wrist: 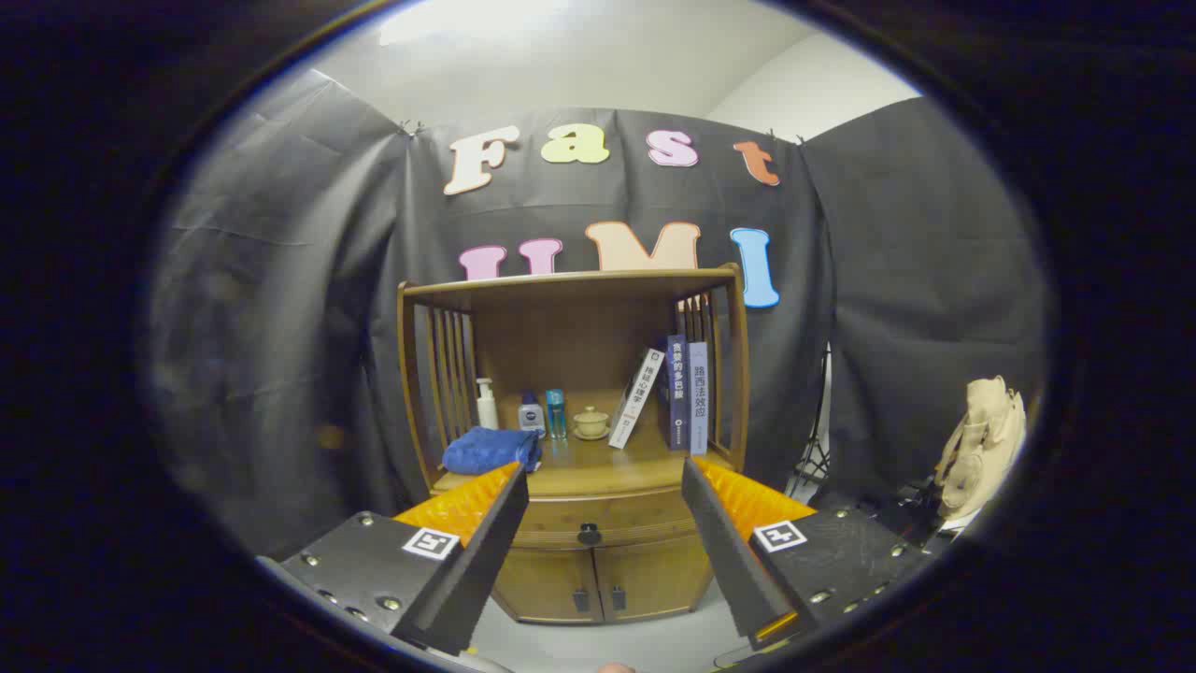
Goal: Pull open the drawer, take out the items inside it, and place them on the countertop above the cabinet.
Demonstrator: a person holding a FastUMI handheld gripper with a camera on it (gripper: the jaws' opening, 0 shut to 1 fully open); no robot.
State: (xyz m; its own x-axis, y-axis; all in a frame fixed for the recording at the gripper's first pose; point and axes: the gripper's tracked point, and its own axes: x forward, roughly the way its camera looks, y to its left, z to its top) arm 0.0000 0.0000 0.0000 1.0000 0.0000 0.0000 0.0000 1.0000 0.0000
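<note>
Facing seemingly closed drawer (598,517), gripper (605,486) agape.

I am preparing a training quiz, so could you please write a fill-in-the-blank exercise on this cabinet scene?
1. The drawer is ___.
2. The claw is ___, holding nothing.
3. The folded towel on the countertop is ___ in colour.
4. One book leans against two ___ books.

Answers: closed; open; blue; upright

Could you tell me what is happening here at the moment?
A person is holding the gripper, its fingers open and empty, facing a wooden cabinet. The drawer is closed, its knob lying beyond and between the fingers, not yet touched. The countertop above carries a folded blue towel, small bottles, a lidded cup and books.
</note>
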